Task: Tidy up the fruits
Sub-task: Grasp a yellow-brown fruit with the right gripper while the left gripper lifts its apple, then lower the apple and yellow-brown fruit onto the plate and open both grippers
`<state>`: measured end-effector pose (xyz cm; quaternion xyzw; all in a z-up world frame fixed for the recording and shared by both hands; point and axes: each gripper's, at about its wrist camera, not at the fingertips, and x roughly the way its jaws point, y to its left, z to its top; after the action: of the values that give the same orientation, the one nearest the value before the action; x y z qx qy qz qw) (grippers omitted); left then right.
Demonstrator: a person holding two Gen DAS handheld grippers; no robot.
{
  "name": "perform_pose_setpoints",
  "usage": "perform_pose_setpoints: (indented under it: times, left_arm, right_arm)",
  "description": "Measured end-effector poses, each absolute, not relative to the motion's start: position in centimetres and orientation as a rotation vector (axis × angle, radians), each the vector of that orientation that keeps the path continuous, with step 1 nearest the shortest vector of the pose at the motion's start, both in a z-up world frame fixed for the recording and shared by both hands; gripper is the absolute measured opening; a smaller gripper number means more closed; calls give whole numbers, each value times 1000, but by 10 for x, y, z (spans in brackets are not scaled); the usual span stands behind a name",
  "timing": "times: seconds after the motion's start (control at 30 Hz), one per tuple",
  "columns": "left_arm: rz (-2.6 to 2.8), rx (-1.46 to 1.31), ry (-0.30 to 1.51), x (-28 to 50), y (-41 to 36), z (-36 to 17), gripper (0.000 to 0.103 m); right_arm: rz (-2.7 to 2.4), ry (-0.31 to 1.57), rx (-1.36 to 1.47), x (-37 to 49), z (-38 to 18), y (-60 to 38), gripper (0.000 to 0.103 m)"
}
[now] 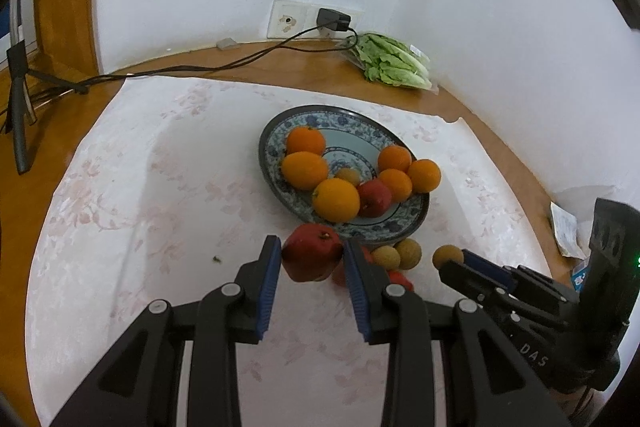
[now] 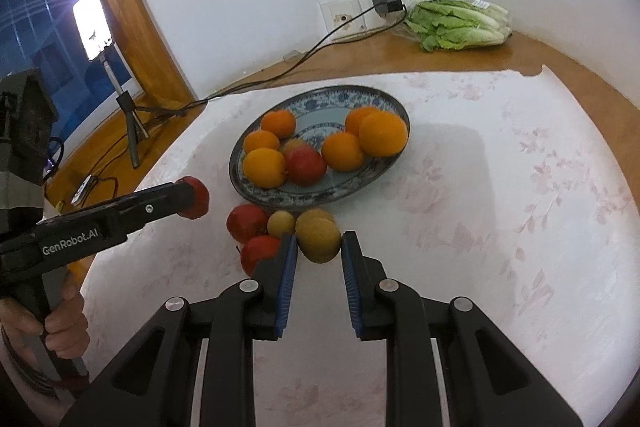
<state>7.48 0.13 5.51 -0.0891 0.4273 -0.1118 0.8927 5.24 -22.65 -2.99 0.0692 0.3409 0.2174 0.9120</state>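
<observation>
— What has the left gripper (image 1: 311,259) got?
— A red apple (image 1: 312,257), clamped between its blue pads, lifted just short of the blue-patterned plate (image 1: 280,131).
— And the right gripper (image 2: 319,247)?
— Narrowly parted around a brown-yellow fruit (image 2: 318,241); real grip, I cannot tell. The oranges (image 2: 382,134) are on the plate.

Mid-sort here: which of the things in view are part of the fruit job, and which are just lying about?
Part of the job:
- patterned plate with oranges
- red apple in the left gripper
- brown fruit between the right gripper's jaws
- loose apples on the cloth

Lying about:
- bagged lettuce
- charger and cable
- lamp on tripod
</observation>
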Motion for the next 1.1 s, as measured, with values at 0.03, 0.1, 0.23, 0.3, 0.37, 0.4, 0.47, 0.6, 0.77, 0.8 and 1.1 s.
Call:
perform_pose_setpoints:
  times: [0.03,0.1,0.23,0.3,0.37,0.4,0.47,0.6,0.77,0.8,1.1]
  left_arm:
    - [-236,-184,888,77,-1,56,34]
    - [-244,-183,891,80,-4,56,34]
    - [-252,-176,898,87,-12,54,34]
    - [-260,-182,898,89,-15,54,34]
    - [-262,-180,904,92,-19,52,34]
    - [-271,-182,905,94,-21,51,34]
    - [-280,-176,903,95,-24,50,34]
    - [-282,-158,903,100,-29,48,34]
    - [-287,-146,897,102,-31,46,34]
    - [-291,-139,894,102,-32,46,34]
    - [-285,-104,908,115,-39,40,34]
  right_arm:
    - [449,701,141,53,-29,-227,24]
    - [454,694,136,55,-25,-228,24]
    - [458,681,124,60,-21,-228,24]
    - [462,676,123,64,-18,-228,24]
    - [466,671,119,69,-15,-227,24]
    - [467,671,114,72,-15,-226,24]
    - [468,674,108,77,-14,-225,24]
    - [475,683,99,85,-16,-222,24]
    - [478,686,97,92,-20,-221,24]
    - [476,688,97,94,-21,-221,24]
    - [464,704,100,108,-29,-221,24]
